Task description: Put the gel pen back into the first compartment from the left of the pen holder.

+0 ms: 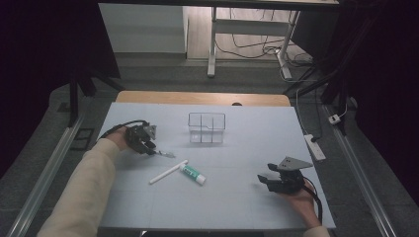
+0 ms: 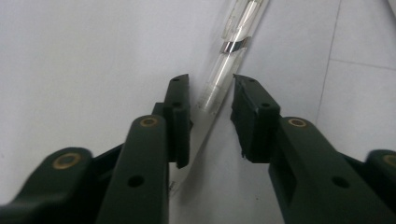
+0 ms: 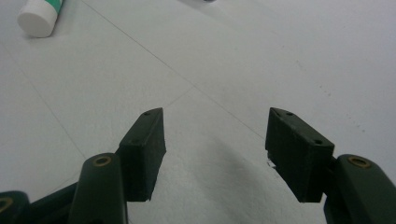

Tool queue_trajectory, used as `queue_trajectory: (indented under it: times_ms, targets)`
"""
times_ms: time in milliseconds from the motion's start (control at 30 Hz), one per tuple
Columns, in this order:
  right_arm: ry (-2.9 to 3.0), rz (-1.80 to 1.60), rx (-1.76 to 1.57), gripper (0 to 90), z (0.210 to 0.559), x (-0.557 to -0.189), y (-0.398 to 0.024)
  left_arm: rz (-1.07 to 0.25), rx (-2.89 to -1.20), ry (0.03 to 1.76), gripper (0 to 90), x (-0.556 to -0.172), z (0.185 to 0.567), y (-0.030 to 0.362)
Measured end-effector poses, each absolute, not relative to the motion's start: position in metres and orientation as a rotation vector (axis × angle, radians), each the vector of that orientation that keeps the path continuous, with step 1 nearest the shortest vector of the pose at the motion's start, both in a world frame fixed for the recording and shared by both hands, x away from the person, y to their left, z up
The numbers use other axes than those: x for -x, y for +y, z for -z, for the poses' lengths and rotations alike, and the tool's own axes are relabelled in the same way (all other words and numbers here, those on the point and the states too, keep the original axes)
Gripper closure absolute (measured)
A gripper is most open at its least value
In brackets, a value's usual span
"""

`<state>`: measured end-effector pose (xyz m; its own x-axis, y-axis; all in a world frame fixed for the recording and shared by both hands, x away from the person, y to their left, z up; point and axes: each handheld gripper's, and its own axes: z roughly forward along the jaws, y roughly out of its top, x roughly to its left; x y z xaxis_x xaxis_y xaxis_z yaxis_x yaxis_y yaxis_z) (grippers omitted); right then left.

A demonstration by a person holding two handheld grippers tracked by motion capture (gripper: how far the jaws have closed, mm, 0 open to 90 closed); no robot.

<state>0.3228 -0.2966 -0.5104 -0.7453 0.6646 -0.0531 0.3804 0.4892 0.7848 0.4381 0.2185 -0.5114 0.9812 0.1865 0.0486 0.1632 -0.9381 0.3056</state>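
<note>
Clear plastic pen (image 2: 224, 70) lies on the mat at your ten o'clock, between your left gripper's (image 2: 210, 88) narrowed jaws, pads not yet pressing. Close fully next, I judge; your right gripper (image 3: 215, 126) waits wide open at four o'clock.

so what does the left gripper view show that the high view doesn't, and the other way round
Left gripper view alone: the clear pen lies between the left gripper jaws, with a gap on each side and a metal band on its barrel. High view alone: the clear divided box, white pen, glue stick and right gripper, resting open on the white table. Both share the left gripper over the clear pen on the table.
</note>
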Motion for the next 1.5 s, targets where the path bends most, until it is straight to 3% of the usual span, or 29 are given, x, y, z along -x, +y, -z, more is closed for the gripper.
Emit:
queue_trajectory:
  times_ms: [333,500,1033,1500]
  targets:
    - [2.391,-1.12,-0.872,37.0,0.511,-0.323,-0.297,-0.142,-2.87,0.109,76.7,-0.437,0.51,0.213]
    - [2.385,-1.126,-0.871,37.1,0.51,-0.322,-0.296,-0.148,-2.879,0.115,79.6,-0.436,0.509,0.212]
    - [2.374,-1.138,-0.874,37.0,0.508,-0.322,-0.297,-0.117,-2.779,0.306,79.6,-0.423,0.498,0.219]
    - [2.374,-1.133,-0.872,37.1,0.508,-0.322,-0.297,-0.204,-2.708,0.411,79.6,-0.399,0.479,0.223]
